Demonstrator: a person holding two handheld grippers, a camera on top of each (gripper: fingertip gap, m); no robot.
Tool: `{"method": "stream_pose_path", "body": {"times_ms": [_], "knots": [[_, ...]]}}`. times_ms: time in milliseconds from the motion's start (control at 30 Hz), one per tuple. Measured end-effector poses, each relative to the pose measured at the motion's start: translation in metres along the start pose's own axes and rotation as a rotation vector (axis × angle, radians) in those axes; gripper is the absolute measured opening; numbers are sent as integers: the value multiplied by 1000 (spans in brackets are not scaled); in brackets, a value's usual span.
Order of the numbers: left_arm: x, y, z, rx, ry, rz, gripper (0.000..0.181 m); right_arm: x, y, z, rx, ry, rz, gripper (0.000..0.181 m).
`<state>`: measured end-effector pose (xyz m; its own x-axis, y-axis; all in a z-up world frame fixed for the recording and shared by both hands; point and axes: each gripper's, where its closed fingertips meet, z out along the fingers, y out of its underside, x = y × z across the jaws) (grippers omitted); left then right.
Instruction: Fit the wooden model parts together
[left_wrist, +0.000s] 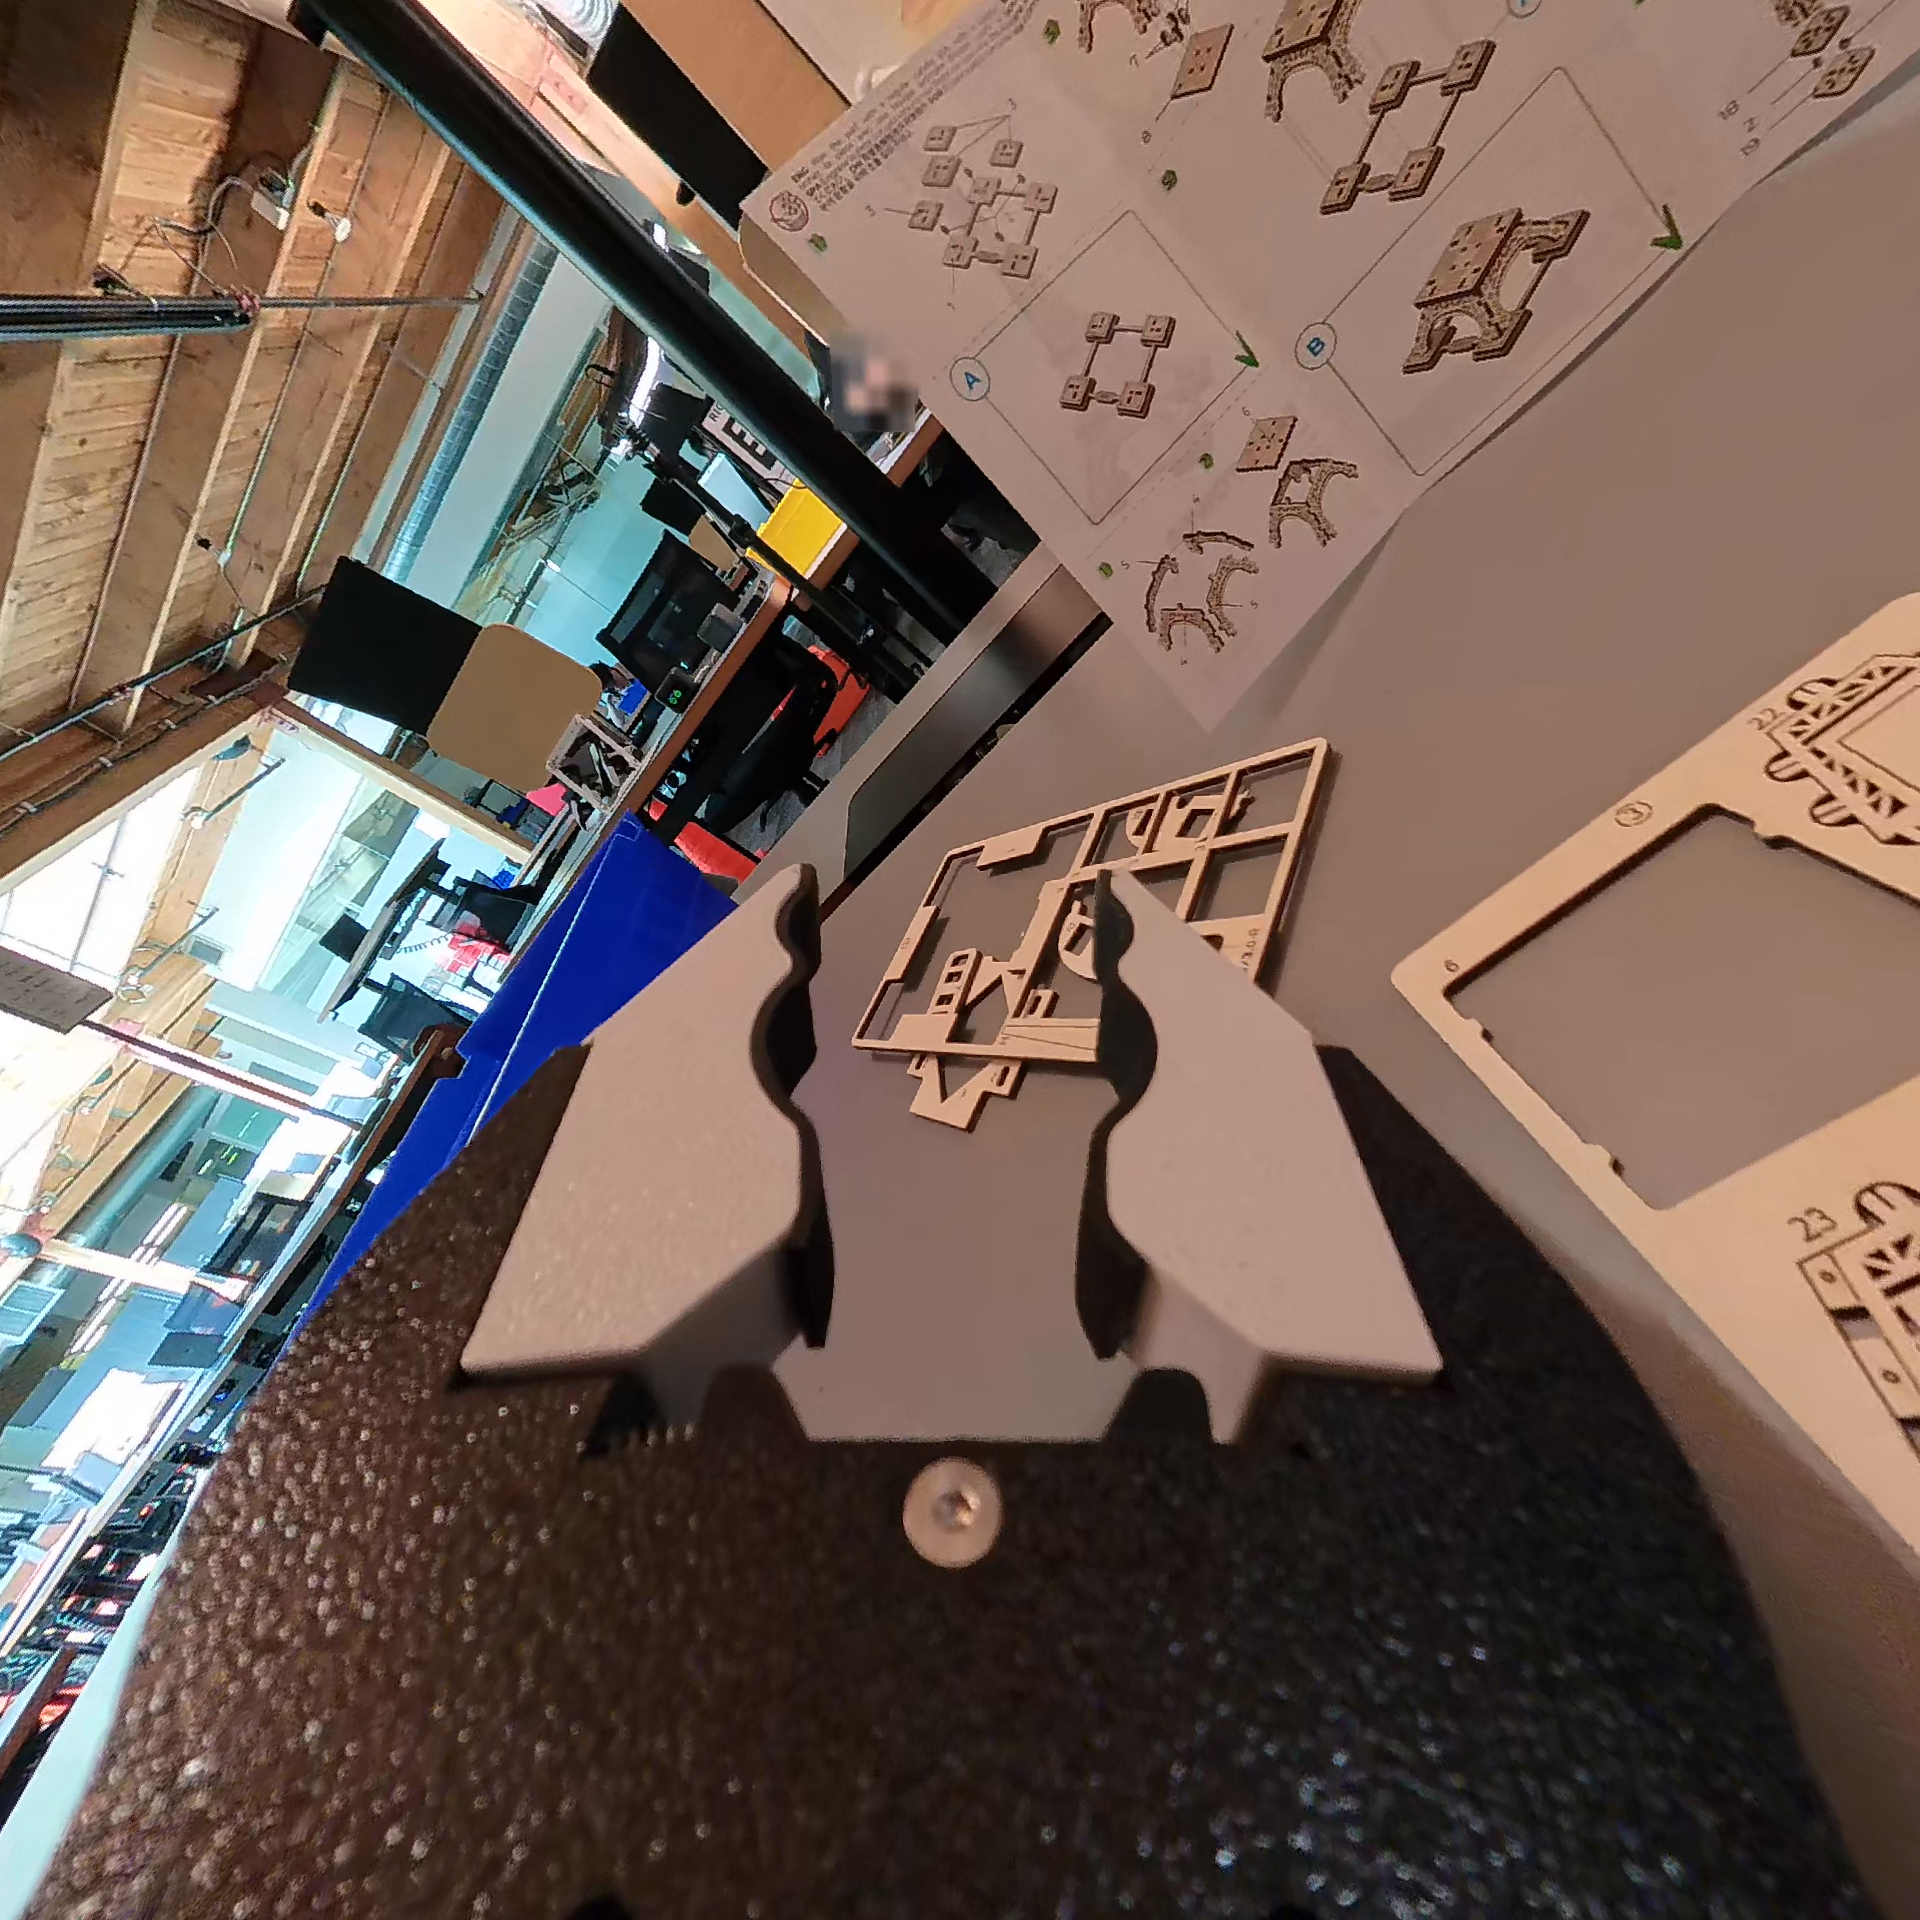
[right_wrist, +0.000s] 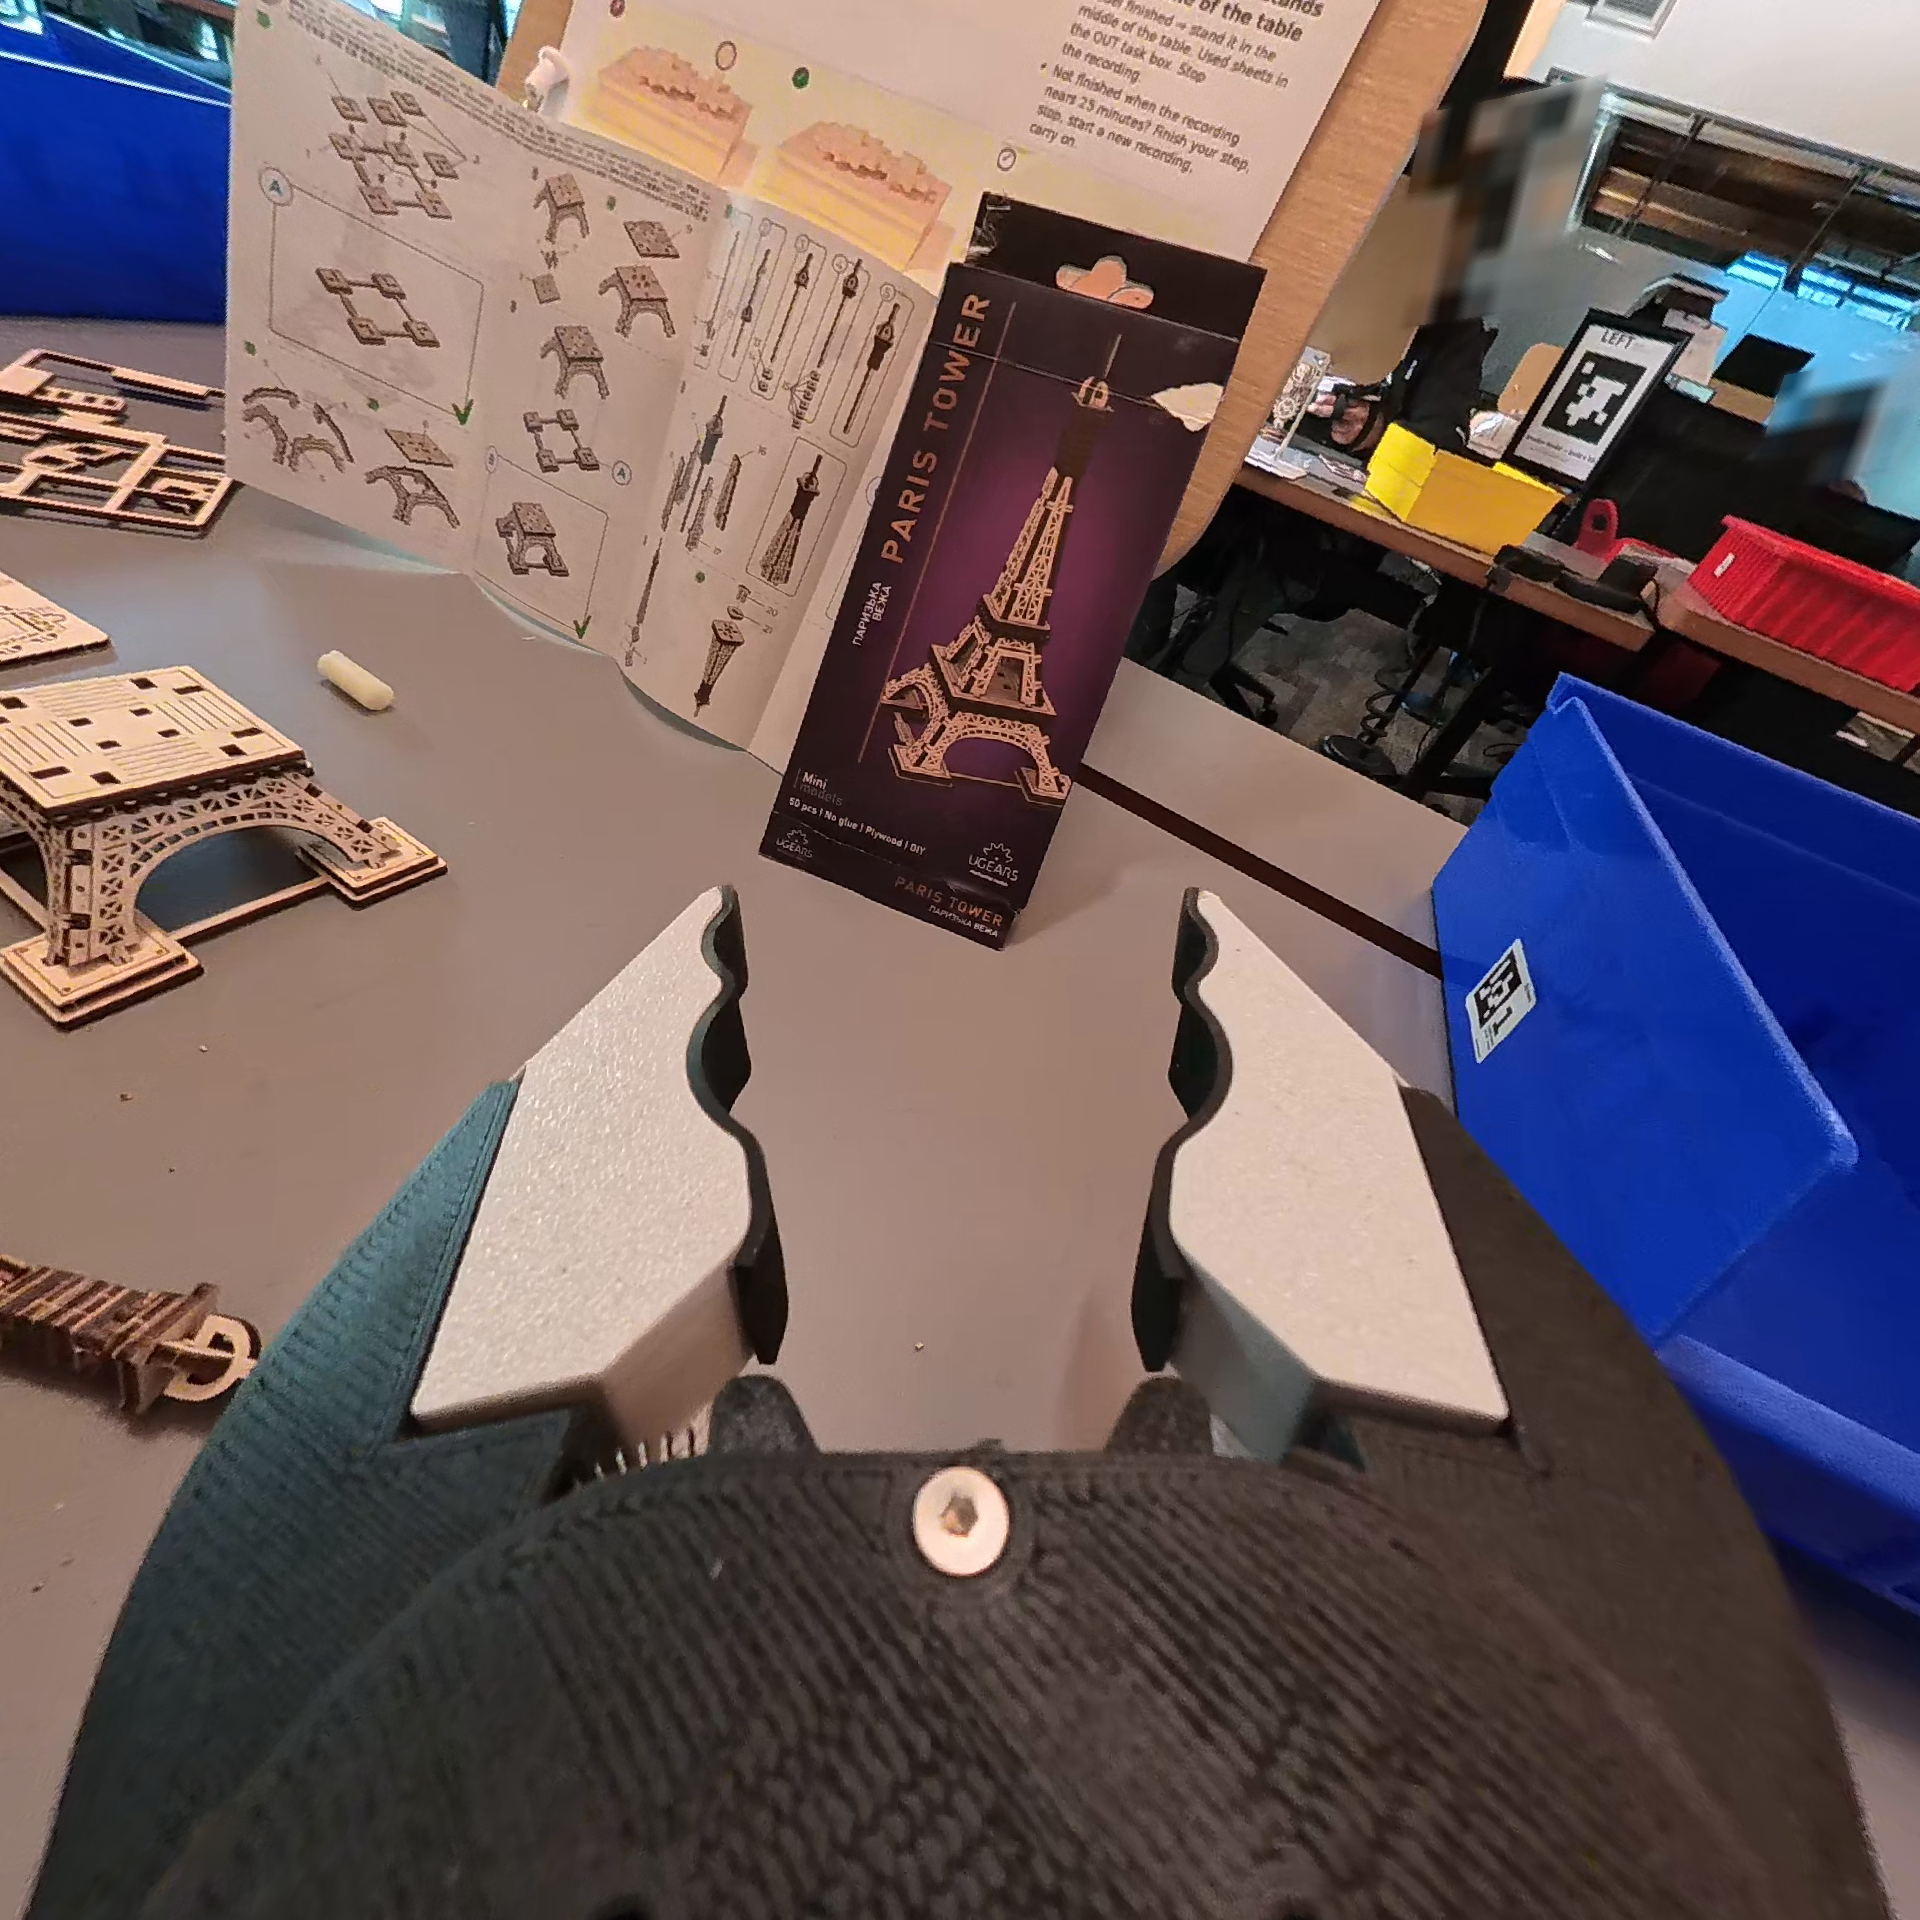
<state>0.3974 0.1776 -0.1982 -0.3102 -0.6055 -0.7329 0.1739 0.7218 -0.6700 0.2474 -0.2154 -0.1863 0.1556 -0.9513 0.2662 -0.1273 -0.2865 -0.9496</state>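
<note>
Between steps: our left gripper and right gripper both gape empty. Tower base stands left; next we fetch spire piece.

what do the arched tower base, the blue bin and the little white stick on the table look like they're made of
Arched tower base: thin pale plywood, unfinished matt, with darkened laser-cut edges and lattice cut-outs.
Blue bin: moulded plastic, smooth and slightly glossy, judging by its even colour and soft reflections.
White stick: a waxy, slightly translucent cylinder; possibly wax or plastic, the look leaves it open.
</note>
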Motion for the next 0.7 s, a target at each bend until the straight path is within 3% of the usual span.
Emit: {"method": "stream_pose_path", "body": {"times_ms": [367, 700], "knots": [[-26, 10, -4, -24, -68, -104, 47, -4, 1, 1, -10, -8, -30, 82], [-23, 13, -3, -44, -46, -127, 46, -10, 4, 2, -27, -18, -75, 82]]}}
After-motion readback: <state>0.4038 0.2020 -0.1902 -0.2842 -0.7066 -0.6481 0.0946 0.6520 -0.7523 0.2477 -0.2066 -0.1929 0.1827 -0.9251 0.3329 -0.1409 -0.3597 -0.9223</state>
